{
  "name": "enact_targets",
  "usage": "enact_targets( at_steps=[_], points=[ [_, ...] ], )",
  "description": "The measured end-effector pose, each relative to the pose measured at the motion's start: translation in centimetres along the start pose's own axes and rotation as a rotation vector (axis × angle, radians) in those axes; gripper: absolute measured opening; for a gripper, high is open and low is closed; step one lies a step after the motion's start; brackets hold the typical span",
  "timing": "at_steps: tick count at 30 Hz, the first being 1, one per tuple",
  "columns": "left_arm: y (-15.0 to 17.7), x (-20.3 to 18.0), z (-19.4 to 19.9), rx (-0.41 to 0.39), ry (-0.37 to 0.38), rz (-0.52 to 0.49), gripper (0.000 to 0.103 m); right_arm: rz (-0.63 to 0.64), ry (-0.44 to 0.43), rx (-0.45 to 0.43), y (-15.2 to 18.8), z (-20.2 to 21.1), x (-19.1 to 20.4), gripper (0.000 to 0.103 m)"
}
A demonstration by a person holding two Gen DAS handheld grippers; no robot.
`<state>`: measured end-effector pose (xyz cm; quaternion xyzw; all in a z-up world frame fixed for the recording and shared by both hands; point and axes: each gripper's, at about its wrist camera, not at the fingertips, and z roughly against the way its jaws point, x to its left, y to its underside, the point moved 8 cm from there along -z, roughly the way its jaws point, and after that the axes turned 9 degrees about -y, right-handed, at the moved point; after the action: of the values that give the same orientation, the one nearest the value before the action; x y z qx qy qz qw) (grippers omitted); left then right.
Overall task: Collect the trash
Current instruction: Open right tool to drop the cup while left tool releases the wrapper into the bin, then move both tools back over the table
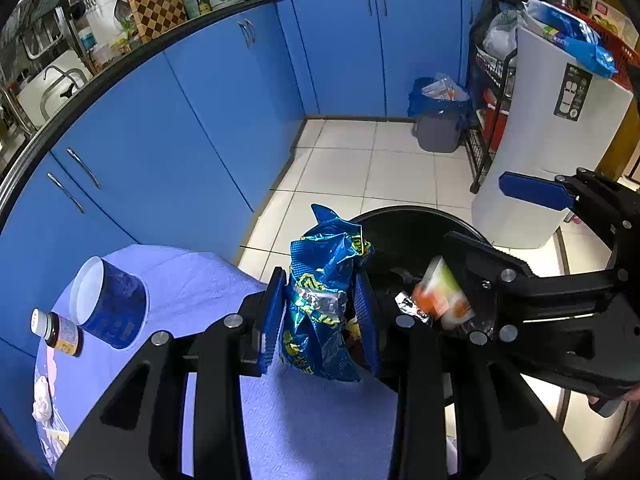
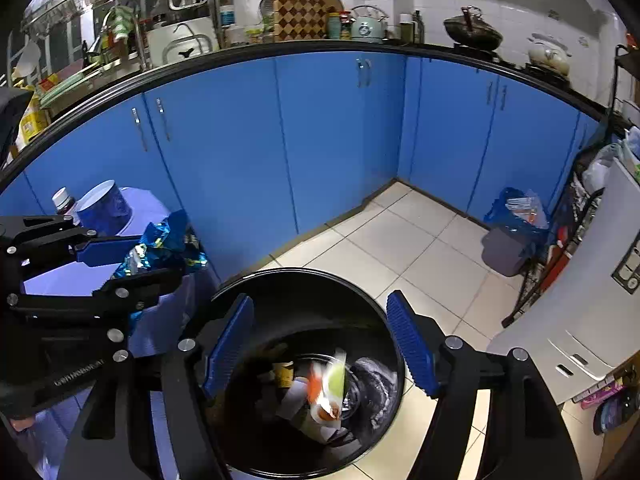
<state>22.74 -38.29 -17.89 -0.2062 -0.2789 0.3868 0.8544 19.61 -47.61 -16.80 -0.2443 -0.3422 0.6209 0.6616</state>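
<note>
Blue crinkled foil with yellow print, the snack wrapper (image 1: 324, 304) stands upright, clamped between the left gripper's (image 1: 320, 316) ribbed pads above the lilac tablecloth (image 1: 312, 420), right beside the black bin (image 2: 384, 320). The right gripper (image 2: 320, 348) hangs over the bin with jaws apart; a blurred white, orange and green packet (image 2: 328, 388) is inside the bin.

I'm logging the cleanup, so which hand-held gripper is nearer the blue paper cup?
Left. The left hand-held gripper, clamping the blue snack bag, is beside the blue paper cup; the right hand-held gripper hangs over the black bin.
</note>
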Motion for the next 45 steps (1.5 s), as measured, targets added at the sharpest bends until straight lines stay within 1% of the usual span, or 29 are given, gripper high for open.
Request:
enact_targets(
  at_steps=[7, 9, 12, 13, 14, 15, 16, 17, 18, 23, 28, 31, 37, 42, 45],
  points=[
    [-0.4, -0.7, 0.4, -0.012, 0.004, -0.016, 0.036, -0.061, 0.078, -0.040, -0.1, 1.5, -3.0, 0.068],
    [-0.8, -1.2, 0.4, -0.013, 0.010, -0.020, 0.037, -0.056, 0.133, -0.053, -0.3, 2.2, -3.9, 0.068],
    [-1.1, -1.7, 0.4, -0.010, 0.011, -0.026, 0.037, -0.058, 0.167, -0.070, -0.4, 3.0, -4.9, 0.068],
    [-1.2, -1.9, 0.4, -0.009, 0.014, -0.028, 0.040, -0.064, 0.170, -0.073, -0.4, 3.2, -5.2, 0.068],
    [-1.3, -2.0, 0.4, -0.011, 0.011, -0.028, 0.060, -0.071, 0.172, -0.076, -0.4, 3.4, -5.5, 0.068],
    [-1.6, -2.0, 0.6, -0.024, -0.006, -0.025, 0.074, -0.074, 0.173, -0.077, -0.4, 3.5, -5.7, 0.068],
    [-1.8, -1.8, 0.9, -0.044, -0.022, -0.018, 0.096, -0.076, 0.174, -0.077, -0.3, 3.7, -5.9, 0.068],
    [-2.0, -1.7, 1.3, -0.067, -0.032, -0.010, 0.099, -0.076, 0.175, -0.077, -0.2, 3.8, -6.0, 0.068],
    [-2.1, -1.7, 1.7, -0.081, -0.035, -0.011, 0.099, -0.077, 0.174, -0.077, -0.1, 3.9, -6.2, 0.068],
    [-2.0, -1.6, 1.8, -0.070, -0.046, -0.011, 0.099, -0.079, 0.162, -0.072, 0.0, 3.9, -5.8, 0.068],
    [-1.4, -0.6, 2.1, -0.062, -0.064, 0.007, 0.099, -0.042, 0.140, -0.068, -0.2, 3.9, -3.9, 0.068],
    [-0.8, 0.7, 2.5, -0.065, -0.079, 0.021, 0.099, -0.015, 0.123, -0.067, -0.6, 4.0, -2.4, 0.068],
    [1.4, 4.9, 3.7, -0.058, -0.119, 0.093, 0.099, 0.047, 0.084, -0.067, -1.3, 3.8, 1.9, 0.068],
    [4.3, 9.5, 4.9, -0.040, -0.176, 0.162, 0.099, 0.119, 0.034, -0.057, -1.8, 3.0, 6.9, 0.068],
    [6.5, 12.8, 5.6, -0.022, -0.203, 0.221, 0.099, 0.151, -0.016, -0.049, -2.0, 2.4, 10.2, 0.068]
  ],
)
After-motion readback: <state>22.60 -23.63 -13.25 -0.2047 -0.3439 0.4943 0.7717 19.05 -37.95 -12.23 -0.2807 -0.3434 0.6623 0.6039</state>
